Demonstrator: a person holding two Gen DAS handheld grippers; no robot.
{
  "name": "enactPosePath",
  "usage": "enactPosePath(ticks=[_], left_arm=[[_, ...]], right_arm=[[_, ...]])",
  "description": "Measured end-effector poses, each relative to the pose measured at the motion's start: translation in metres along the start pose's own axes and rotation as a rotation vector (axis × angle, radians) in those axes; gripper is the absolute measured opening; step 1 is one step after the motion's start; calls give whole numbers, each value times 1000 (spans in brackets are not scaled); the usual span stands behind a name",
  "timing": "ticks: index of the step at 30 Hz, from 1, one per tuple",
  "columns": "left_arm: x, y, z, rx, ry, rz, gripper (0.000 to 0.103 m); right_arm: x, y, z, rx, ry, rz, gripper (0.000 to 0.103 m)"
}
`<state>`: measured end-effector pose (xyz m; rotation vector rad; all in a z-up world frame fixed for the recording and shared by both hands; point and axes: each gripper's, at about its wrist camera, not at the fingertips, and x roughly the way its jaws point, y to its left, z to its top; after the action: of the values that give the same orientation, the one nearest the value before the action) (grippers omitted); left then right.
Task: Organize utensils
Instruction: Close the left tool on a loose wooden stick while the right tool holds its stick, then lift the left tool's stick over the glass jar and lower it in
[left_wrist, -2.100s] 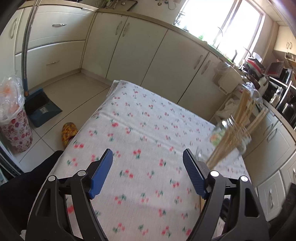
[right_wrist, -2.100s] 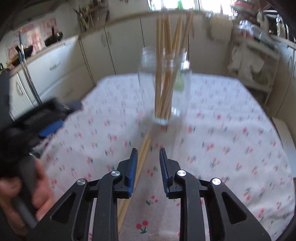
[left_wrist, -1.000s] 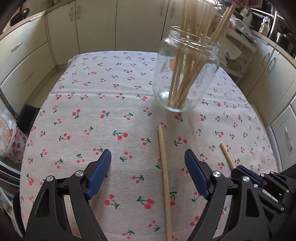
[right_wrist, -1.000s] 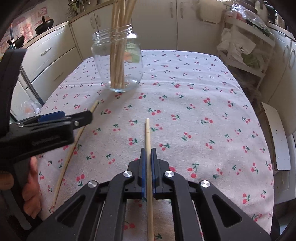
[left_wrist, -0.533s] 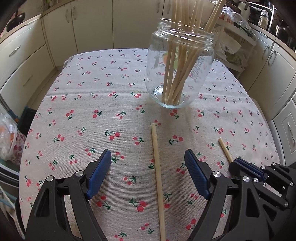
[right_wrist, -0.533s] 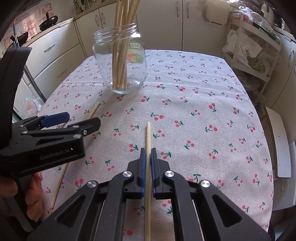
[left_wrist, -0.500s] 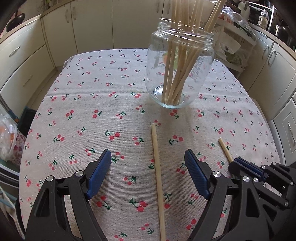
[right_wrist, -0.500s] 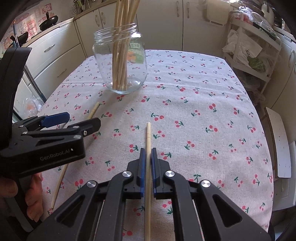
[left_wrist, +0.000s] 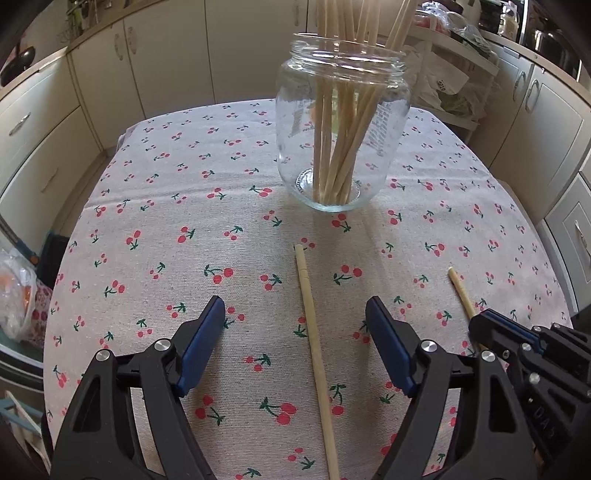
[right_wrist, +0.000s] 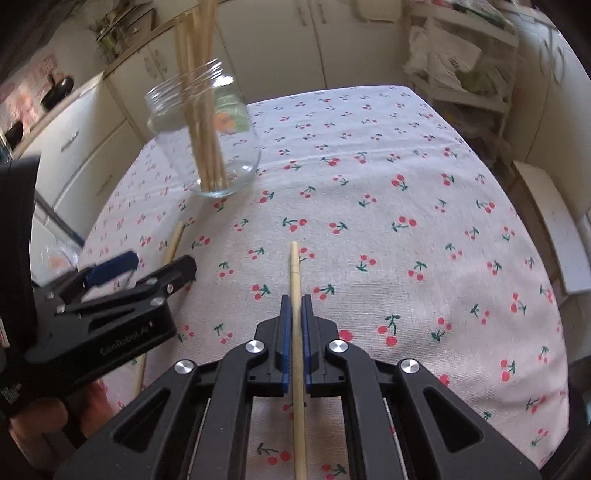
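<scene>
Chopsticks are the business here, and most of them already stand bundled in the glass jar (left_wrist: 341, 140), upright at the top centre of the left wrist view and, blurred, at the upper left of the right wrist view. Going down in size: the table with its cherry-print cloth (left_wrist: 166, 229) fills the middle of both frames, with cream cabinets (left_wrist: 74, 110) ringing the top edges. The jar sits on the cloth toward the far side, well apart from both tools.

The left gripper (left_wrist: 295, 339) occupies the bottom of its own frame with its blue pads spread wide, holding nothing — one loose chopstick (left_wrist: 314, 354) lies flat on the cloth between them, running from lower centre up toward the jar without reaching it. The right gripper (right_wrist: 294, 317), at the bottom centre of its frame, is clamped on a second chopstick (right_wrist: 294, 269), whose tip projects forward past the pads toward mid-frame; whether it is lifted clear of the cloth I cannot tell.

By my reading the job is mostly done: a good bundle is in the jar and two sticks are left — one gripped but not yet delivered, one not yet picked up. I see no other stray utensils on the cloth.
</scene>
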<state>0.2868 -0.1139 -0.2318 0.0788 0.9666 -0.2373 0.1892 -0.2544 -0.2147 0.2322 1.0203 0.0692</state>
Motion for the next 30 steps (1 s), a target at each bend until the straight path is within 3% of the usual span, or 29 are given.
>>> enactPosePath(ticks=[3,5,8,10,12,15,18,21,24,25,26,27,30], left_arm=[[0,-1,0,15,-6,-10,66],[-1,-2,0,45,-12,-19,52],[-2,-1,2,93,-8,-62,16],[-2,1,4,117,5,-102,9],[-1,5,6,129,21,-141,8],[-2,7,7,144,44,-157,8],[-2,8,8,124,63,-160,11],[0,4,9,112,71,-151,21],[0,-7,7,133,56,-106,24],[1,-10,6,147,46,-91,23],[1,-11,5,149,40,-88,10],[0,-11,5,141,43,-95,6],[-6,-7,4,118,44,-123,5]], right_arm=[[2,8,4,-104,9,-13,15],[5,11,8,-161,23,-19,15],[6,10,12,-181,52,-10,10],[6,1,13,-127,65,21,7],[5,-7,14,-59,83,75,6],[5,-7,13,-59,80,78,6],[7,-1,16,-113,77,59,7],[8,8,17,-201,93,22,7],[8,11,14,-233,93,2,7],[7,12,13,-232,88,-5,7],[6,12,12,-221,82,-7,6],[5,10,11,-193,79,3,6],[-1,-5,6,-34,86,109,6]])
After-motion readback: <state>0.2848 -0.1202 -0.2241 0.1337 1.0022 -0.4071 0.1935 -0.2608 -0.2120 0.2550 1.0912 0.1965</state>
